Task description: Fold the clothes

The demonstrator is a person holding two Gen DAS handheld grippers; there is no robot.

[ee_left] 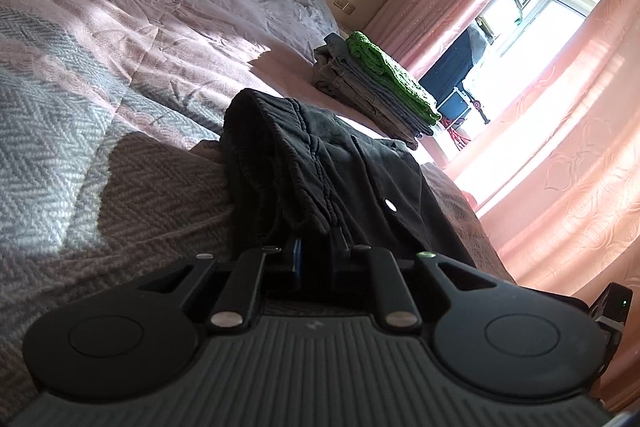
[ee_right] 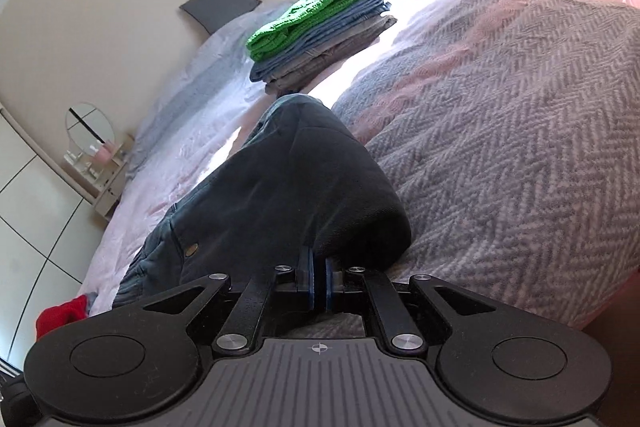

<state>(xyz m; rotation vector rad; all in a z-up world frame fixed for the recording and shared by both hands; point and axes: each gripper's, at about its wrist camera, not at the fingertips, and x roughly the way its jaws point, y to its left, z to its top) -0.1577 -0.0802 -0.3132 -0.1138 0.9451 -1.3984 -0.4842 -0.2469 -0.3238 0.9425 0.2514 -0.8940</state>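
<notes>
While bunched, dark ribbed trousers [ee_left: 304, 163] drape the herringbone blanket [ee_left: 80, 155].

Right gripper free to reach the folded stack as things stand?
Probably not. The right gripper is shut on the dark trousers; the folded stack lies further up the bed, nothing between, but it must let go first.

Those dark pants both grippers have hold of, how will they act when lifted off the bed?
The dark pants will probably hang floppy: they already drape and bunch between the left gripper and right gripper. The thick, denim-like cloth suggests some weight. The bunched waistband may slip if gripped thinly.
</notes>
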